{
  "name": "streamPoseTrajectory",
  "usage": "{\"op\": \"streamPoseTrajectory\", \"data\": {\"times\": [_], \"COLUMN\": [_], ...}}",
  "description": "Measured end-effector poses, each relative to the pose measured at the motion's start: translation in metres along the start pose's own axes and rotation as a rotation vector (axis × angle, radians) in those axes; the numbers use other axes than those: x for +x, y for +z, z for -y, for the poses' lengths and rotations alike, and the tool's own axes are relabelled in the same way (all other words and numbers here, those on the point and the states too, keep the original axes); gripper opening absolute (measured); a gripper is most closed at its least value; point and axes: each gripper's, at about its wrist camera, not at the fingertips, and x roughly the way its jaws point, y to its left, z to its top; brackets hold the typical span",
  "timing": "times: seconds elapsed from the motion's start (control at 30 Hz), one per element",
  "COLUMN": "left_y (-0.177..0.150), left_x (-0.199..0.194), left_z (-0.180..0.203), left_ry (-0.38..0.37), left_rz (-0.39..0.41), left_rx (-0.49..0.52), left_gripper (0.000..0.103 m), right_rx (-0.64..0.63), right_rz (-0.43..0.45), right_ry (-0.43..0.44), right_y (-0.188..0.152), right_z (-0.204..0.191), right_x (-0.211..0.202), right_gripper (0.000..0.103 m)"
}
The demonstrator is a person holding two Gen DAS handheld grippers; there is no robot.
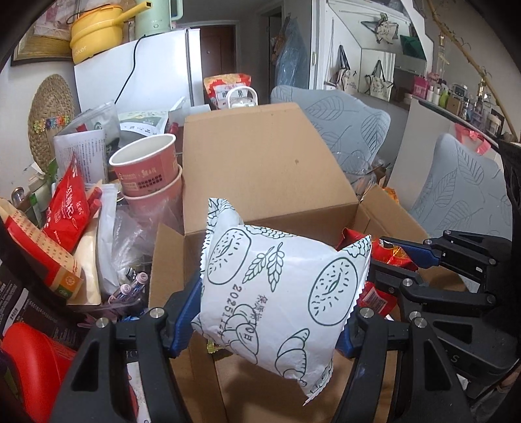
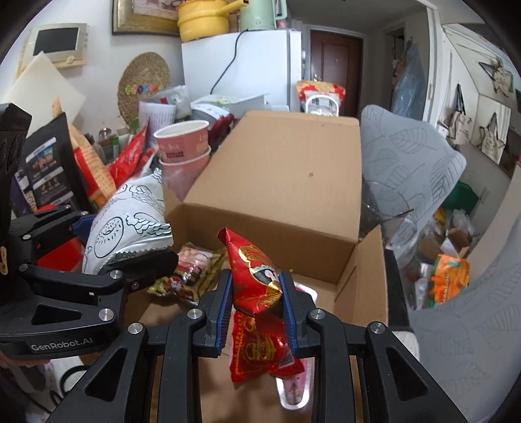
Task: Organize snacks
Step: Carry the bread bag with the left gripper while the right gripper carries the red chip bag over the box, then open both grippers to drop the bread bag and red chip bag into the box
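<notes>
One open cardboard box (image 2: 280, 182), two stacked pink paper cups (image 1: 146, 169), one white bread packet (image 1: 280, 286), one red snack packet (image 2: 257, 283) and two grippers are showing.

Lived-in home, kitchen/dining corner w/ entry hall behind. Evidence: white fridge (image 2: 241, 65) w/ yellow pot (image 2: 203, 14) and green kettle (image 2: 259, 13) on top; dark front door (image 2: 335, 61); tote bags (image 1: 377, 81) hung on white cabinet; leaf-print chair covers (image 1: 345, 120); woven mat (image 2: 143, 84) on wall; cluttered tabletop of snack packets and paper cups (image 1: 146, 166).
</notes>
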Motion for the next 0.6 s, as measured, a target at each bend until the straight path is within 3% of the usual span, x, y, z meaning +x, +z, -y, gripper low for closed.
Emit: {"op": "streamPoseTrajectory", "data": {"times": [0.6], "left_y": [-0.021], "left_x": [0.042], "left_z": [0.015], "left_ry": [0.102], "left_rz": [-0.18], "left_rx": [0.004], "left_gripper": [0.07], "right_rx": [0.031], "right_rz": [-0.131], "right_ry": [-0.048], "right_y": [-0.016], "right_z": [0.009], "right_x": [0.028], "right_gripper": [0.033]}}
